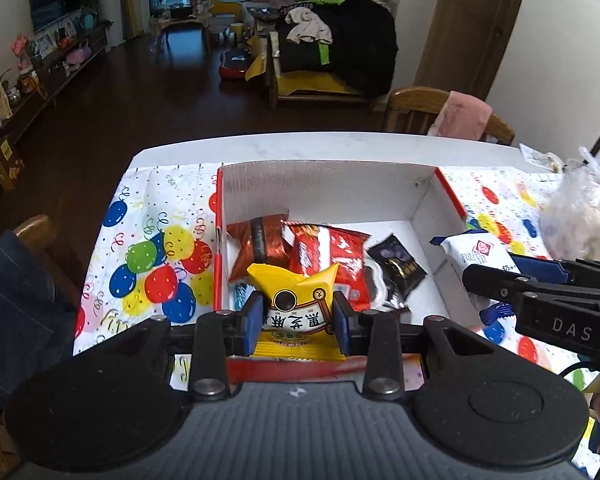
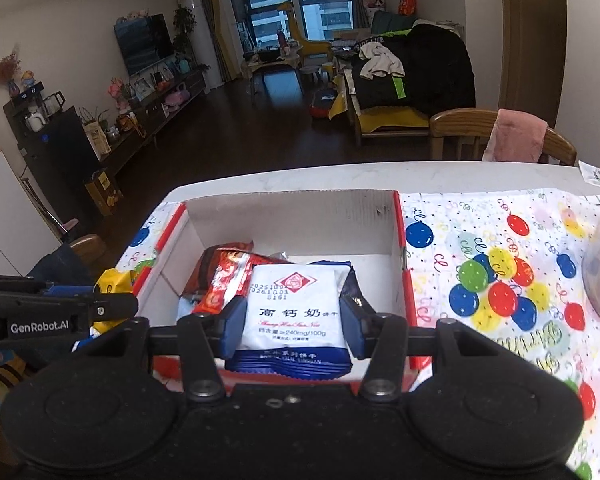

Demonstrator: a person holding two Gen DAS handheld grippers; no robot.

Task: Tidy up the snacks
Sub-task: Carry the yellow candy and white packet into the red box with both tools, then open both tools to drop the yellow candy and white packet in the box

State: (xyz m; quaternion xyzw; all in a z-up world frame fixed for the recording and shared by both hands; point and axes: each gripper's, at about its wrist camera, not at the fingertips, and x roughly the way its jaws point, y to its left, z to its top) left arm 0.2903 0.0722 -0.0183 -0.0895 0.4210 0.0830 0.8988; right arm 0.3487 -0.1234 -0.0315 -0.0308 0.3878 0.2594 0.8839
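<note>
Snacks [image 1: 328, 256] lie in the box [image 1: 324, 184]; left tongs [image 1: 299, 316] pinch a yellow packet [image 1: 296, 300], right tongs [image 2: 292, 320] a white one [image 2: 292, 304].

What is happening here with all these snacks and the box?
A person is sorting snacks into a white cardboard box on a table covered with a balloon-print cloth. The left claw is shut on a yellow snack packet, and the right claw is shut on a white and blue biscuit packet. Both packets are held over the near edge of the box. Red, brown and black packets already lie inside.
</note>
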